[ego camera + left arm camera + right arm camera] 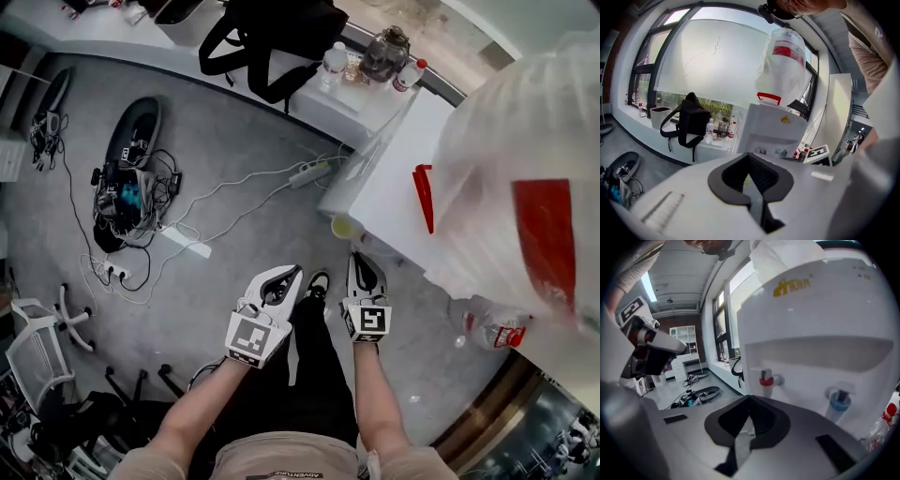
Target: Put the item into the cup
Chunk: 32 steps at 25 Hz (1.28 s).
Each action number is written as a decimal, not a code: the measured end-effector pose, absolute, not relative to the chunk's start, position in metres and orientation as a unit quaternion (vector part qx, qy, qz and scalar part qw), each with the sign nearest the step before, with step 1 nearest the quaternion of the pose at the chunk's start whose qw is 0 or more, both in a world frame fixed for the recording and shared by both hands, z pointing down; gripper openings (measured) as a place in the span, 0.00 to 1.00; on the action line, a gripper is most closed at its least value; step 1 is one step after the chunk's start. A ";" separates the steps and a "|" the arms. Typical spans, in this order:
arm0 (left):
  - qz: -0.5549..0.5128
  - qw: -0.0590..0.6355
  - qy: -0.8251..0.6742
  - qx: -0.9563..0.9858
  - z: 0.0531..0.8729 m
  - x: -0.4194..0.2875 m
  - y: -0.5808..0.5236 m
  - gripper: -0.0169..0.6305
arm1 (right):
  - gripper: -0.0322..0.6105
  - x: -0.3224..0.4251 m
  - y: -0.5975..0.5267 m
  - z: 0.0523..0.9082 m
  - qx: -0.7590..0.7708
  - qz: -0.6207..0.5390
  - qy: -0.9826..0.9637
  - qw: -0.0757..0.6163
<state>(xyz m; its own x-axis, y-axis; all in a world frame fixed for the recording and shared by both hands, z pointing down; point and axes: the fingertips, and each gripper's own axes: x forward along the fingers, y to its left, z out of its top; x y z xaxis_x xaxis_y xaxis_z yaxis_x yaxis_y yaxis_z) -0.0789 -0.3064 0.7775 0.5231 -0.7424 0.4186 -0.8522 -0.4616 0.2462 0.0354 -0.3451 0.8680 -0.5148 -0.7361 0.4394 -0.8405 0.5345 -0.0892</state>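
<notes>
Daylight is poured through the blinded window [717, 61]; the water jug [506, 122] is washed out; edges are bent and darkened in both gripper views, left gripper [751, 183] and right gripper [746, 425] blurred close up

Grey floor [246, 127] bears cables [236, 181] (seemingly power strips [186, 242])

Both forearms [192, 412] are extending from six o'clock, holding the left gripper [289, 273] and right gripper [360, 259] side by side, jaws closed together, pointing toward twelve o'clock.
</notes>
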 end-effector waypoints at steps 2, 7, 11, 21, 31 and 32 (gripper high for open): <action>0.132 0.227 -0.474 0.841 0.794 -0.079 -0.306 0.04 | 0.07 0.036 -0.352 0.885 0.462 0.148 -0.856 0.180; 0.134 0.233 -0.473 0.839 0.827 -0.076 -0.313 0.04 | 0.07 0.028 -0.369 0.909 0.467 0.148 -0.855 0.172; 0.135 0.240 -0.464 0.842 0.838 -0.076 -0.315 0.04 | 0.07 0.022 -0.381 0.921 0.470 0.148 -0.854 0.167; 0.147 0.251 -0.464 0.836 0.858 -0.090 -0.301 0.04 | 0.07 0.018 -0.393 0.946 0.476 0.144 -0.847 0.187; 0.144 0.260 -0.460 0.837 0.861 -0.085 -0.300 0.04 | 0.07 0.017 -0.397 0.961 0.486 0.142 -0.840 0.194; 0.146 0.262 -0.459 0.836 0.864 -0.086 -0.298 0.04 | 0.07 0.016 -0.397 0.961 0.486 0.138 -0.841 0.196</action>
<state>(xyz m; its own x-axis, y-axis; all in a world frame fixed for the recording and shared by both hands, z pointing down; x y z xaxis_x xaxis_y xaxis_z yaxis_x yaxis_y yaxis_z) -0.0858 -0.2983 0.8638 0.5350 -0.6915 0.4854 -0.8448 -0.4404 0.3038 0.0161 -0.3967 0.9607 -0.4508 -0.7632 0.4629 -0.8710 0.4897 -0.0410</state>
